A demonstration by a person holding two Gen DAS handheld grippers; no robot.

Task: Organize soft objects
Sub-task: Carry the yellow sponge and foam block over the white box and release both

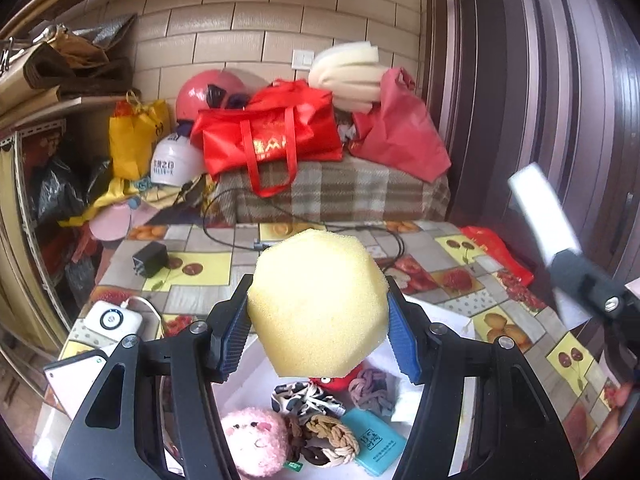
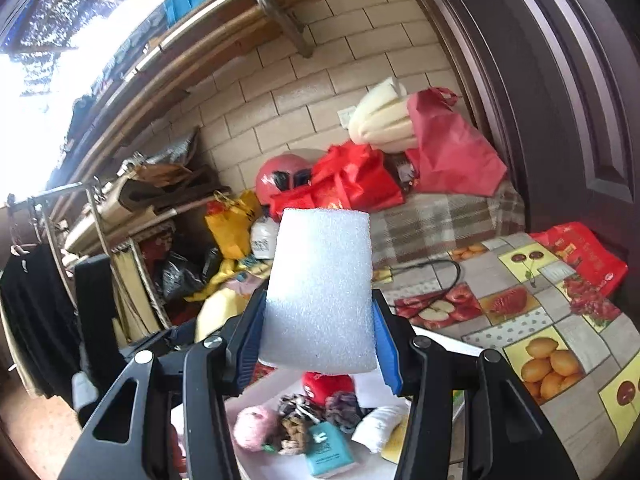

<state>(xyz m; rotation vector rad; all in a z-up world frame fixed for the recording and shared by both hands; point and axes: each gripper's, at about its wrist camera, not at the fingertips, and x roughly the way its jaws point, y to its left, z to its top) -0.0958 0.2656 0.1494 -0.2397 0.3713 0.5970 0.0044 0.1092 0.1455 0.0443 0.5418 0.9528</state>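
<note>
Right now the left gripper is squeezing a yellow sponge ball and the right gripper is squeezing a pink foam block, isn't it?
Almost. The right gripper is shut on a white foam block, not a pink one; the right wrist view shows it clearly. The rest is right: the left gripper is squeezing the yellow sponge ball.

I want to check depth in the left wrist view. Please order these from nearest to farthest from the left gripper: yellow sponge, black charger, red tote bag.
1. Yellow sponge, held between the left gripper fingers.
2. Black charger, on the table, left.
3. Red tote bag, on the plaid blanket at the back.
</note>
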